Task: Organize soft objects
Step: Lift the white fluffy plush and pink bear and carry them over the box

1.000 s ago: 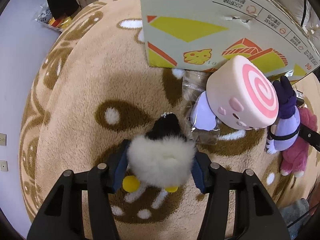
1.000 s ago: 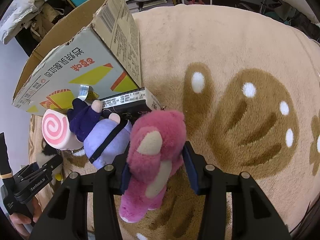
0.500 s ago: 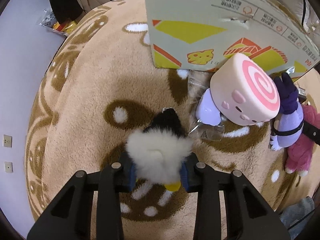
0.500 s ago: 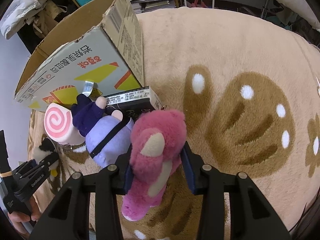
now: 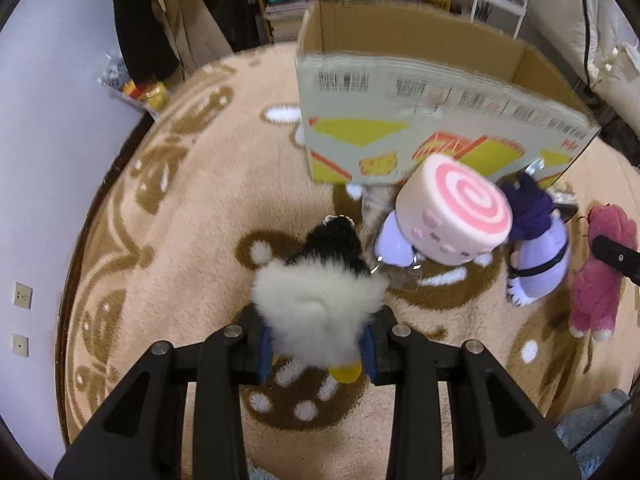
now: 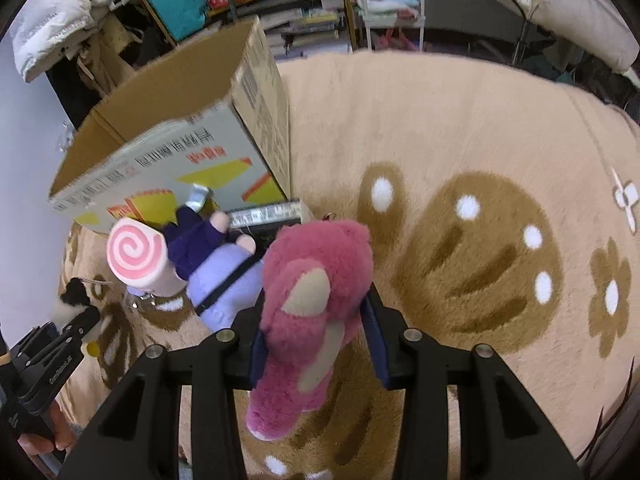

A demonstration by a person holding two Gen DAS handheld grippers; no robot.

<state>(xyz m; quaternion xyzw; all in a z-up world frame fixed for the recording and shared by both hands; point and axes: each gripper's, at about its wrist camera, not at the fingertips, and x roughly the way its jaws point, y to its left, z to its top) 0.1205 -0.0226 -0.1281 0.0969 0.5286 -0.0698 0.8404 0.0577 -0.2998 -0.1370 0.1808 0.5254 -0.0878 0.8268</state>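
Note:
My left gripper [image 5: 316,350] is shut on a fluffy black-and-white plush [image 5: 320,300] with yellow feet, held just above the beige rug [image 5: 192,240]. In the right wrist view my right gripper [image 6: 316,336] is shut on a pink plush bear [image 6: 312,300], also raised off the rug. A pink-swirl roll plush [image 5: 456,212] and a purple doll [image 5: 536,248] lie on the rug against an open cardboard box [image 5: 420,92]. The pink bear [image 5: 600,272] shows at the right of the left wrist view.
The box [image 6: 168,120] stands open-topped at the rug's far side, with a small dark carton [image 6: 268,216] at its corner. Shelves with books [image 6: 304,12], hanging clothes [image 5: 144,20] and bedding ring the rug. A hand holds the left gripper's handle [image 6: 44,364].
Both grippers have closed tight on their plush toys and risen, so the box's open top now shows. The fluffy plush and the pink bear have come up off the rug.

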